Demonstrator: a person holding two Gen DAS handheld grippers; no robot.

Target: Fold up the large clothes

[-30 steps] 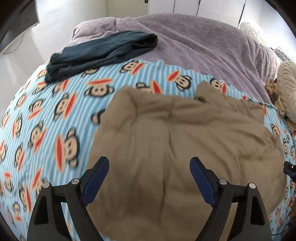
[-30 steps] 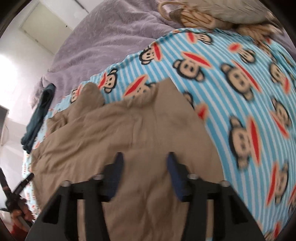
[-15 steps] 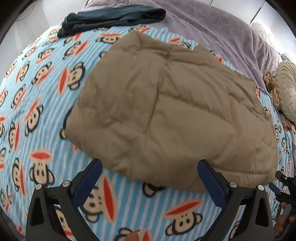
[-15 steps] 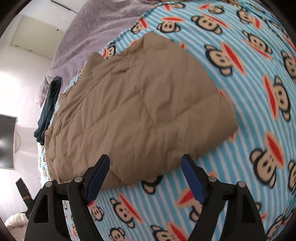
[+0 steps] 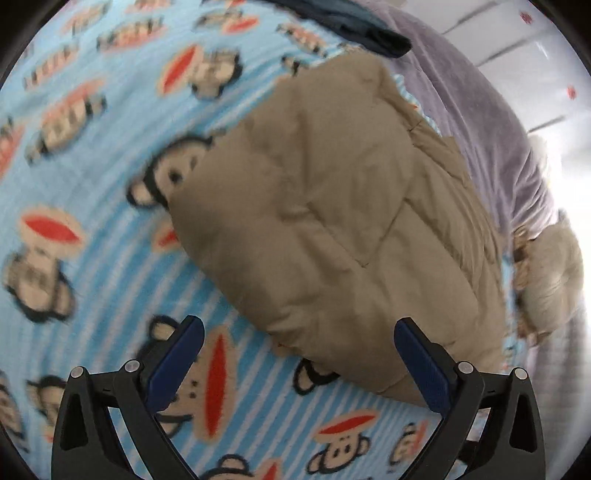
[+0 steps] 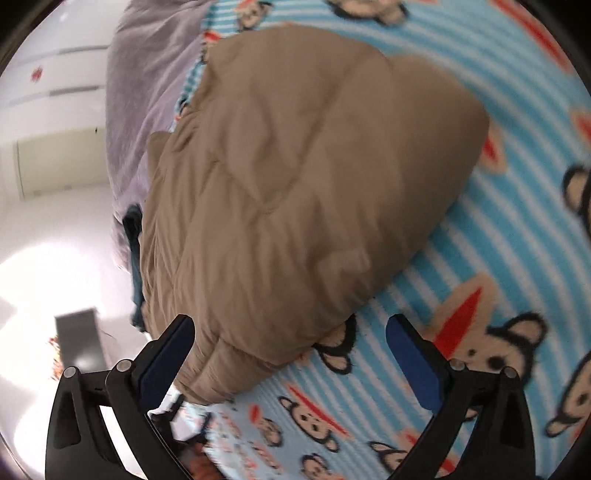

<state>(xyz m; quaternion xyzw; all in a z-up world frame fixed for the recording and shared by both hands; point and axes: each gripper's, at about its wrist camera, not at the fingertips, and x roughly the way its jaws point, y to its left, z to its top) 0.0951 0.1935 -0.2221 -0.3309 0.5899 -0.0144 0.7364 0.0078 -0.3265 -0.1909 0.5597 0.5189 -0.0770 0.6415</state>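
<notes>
A tan quilted jacket [image 5: 340, 221] lies folded in a puffy bundle on the blue striped monkey-print blanket [image 5: 92, 155]. It also shows in the right wrist view [image 6: 295, 192]. My left gripper [image 5: 298, 354] is open and empty, held just short of the jacket's near edge. My right gripper [image 6: 290, 349] is open and empty, with the jacket's near corner lying between its jaws but not pinched. Both views are tilted and blurred.
A folded dark blue garment [image 5: 354, 29] lies beyond the jacket at the far edge. A purple blanket [image 5: 480, 110] covers the rest of the bed. A beige cushion [image 5: 554, 280] sits at the right. Bright floor and a dark box [image 6: 79, 339] lie left of the bed.
Both grippers drew back off the jacket, opened wider, and have rolled sideways. The jacket now lies released on the blanket, seen from a tilted angle.
</notes>
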